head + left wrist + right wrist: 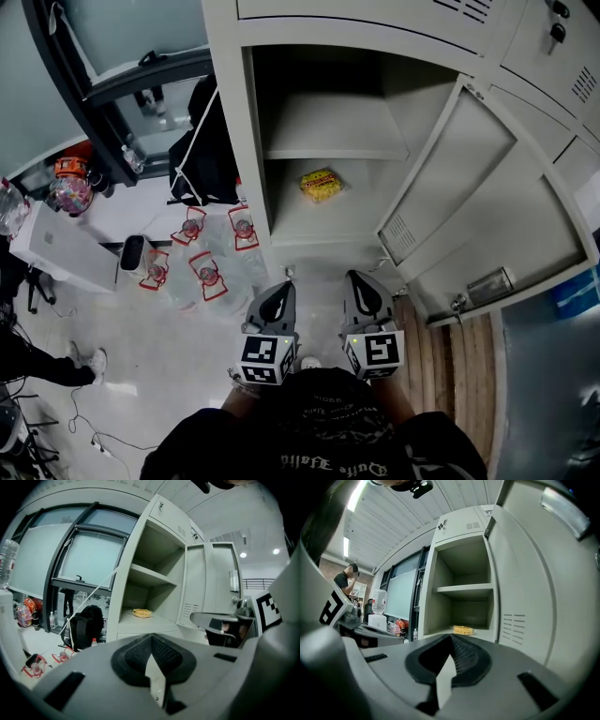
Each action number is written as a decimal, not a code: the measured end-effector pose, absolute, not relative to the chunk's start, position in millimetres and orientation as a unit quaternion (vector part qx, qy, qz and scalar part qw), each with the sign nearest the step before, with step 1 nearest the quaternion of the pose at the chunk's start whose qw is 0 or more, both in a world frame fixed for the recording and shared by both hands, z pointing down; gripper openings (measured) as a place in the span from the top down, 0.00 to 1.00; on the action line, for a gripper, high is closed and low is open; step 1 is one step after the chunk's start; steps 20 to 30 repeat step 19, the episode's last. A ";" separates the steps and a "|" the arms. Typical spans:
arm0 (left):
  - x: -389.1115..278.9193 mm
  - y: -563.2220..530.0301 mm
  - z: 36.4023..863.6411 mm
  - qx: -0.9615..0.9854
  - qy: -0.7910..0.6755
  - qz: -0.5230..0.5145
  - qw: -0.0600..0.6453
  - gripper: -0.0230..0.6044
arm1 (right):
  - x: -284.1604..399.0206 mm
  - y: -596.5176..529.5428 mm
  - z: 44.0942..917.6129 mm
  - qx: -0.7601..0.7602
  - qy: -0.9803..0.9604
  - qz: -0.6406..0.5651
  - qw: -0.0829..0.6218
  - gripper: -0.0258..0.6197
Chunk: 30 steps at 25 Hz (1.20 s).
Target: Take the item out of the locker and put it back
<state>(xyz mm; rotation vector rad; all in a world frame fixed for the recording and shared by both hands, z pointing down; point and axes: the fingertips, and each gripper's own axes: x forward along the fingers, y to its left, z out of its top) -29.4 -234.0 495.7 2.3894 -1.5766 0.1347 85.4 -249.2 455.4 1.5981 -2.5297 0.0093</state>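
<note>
- The grey metal locker (230, 112) fills the upper middle of the head view. Its open compartment has an upper shelf (328, 127) that looks bare and a lower shelf (323, 220) beneath it.
- The locker door (487, 206) is swung wide to the right, with vent slots near its lower inner corner and a latch plate at its outer edge.
- A black backpack (202, 141) leans against the locker's left side, on the pale floor (169, 347).
- Several small bottles in clear, red-edged bags (202, 258) lie on the floor just left of the locker's base.
- The left gripper (278, 292) is held low in front of the locker and points toward it, well short of the opening. In the left gripper view its fingers (140, 651) are pressed together with nothing between them.
- The right gripper (361, 286) is just beside the left one at the same height, also outside the locker. In the right gripper view its fingers (461, 656) are closed on each other and hold nothing.
- The item, a small yellow snack packet (321, 185), lies flat on the lower shelf toward the back and touches neither gripper. Both gripper views show it ahead inside the compartment.
</note>
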 end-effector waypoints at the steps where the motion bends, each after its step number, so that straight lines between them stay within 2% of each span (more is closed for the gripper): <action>1: -29.5 -234.8 496.6 0.826 -0.545 0.047 0.137 0.96 | 86.0 -250.4 454.7 0.535 -0.841 -0.003 0.077 0.96; 30: -36.1 -239.3 499.0 0.826 -0.546 0.049 0.130 0.96 | 91.7 -250.9 457.3 0.558 -0.824 -0.010 0.097 0.96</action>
